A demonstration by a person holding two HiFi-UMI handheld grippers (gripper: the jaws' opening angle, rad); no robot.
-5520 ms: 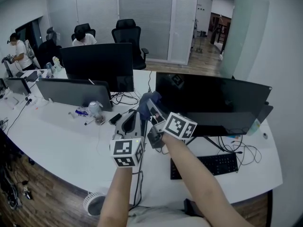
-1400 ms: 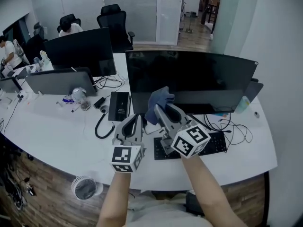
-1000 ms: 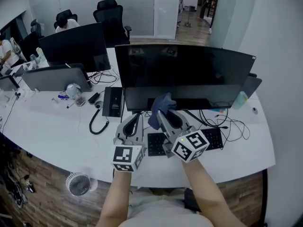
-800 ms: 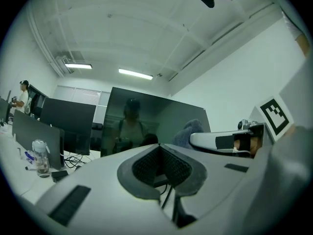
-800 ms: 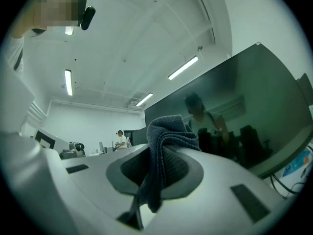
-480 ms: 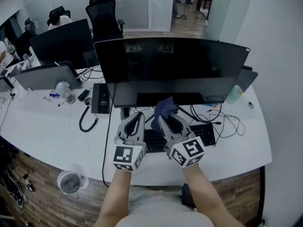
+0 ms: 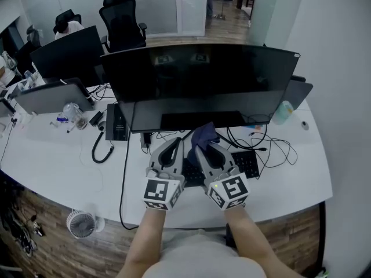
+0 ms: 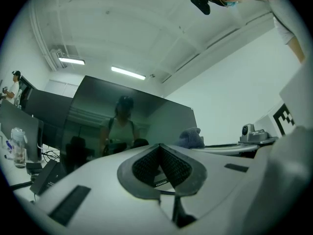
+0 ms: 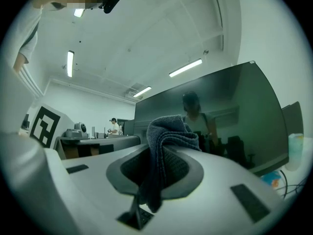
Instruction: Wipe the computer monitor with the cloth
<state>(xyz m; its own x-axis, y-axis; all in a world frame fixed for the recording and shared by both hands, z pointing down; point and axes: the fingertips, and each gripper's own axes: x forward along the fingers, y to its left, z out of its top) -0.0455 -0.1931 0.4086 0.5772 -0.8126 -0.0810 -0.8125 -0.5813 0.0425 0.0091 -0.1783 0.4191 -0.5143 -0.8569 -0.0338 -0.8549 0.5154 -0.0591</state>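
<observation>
Big white desk, with the dark monitor standing toward its far edge, screen off. A black keyboard lies near the front edge, half covered by the tongs. Both are held side by side over that front edge. The left gripper is pinched closed on nothing. The right gripper is clamped on the blue cloth, which bunches up by the monitor's bottom edge. Can't tell if it touches.
</observation>
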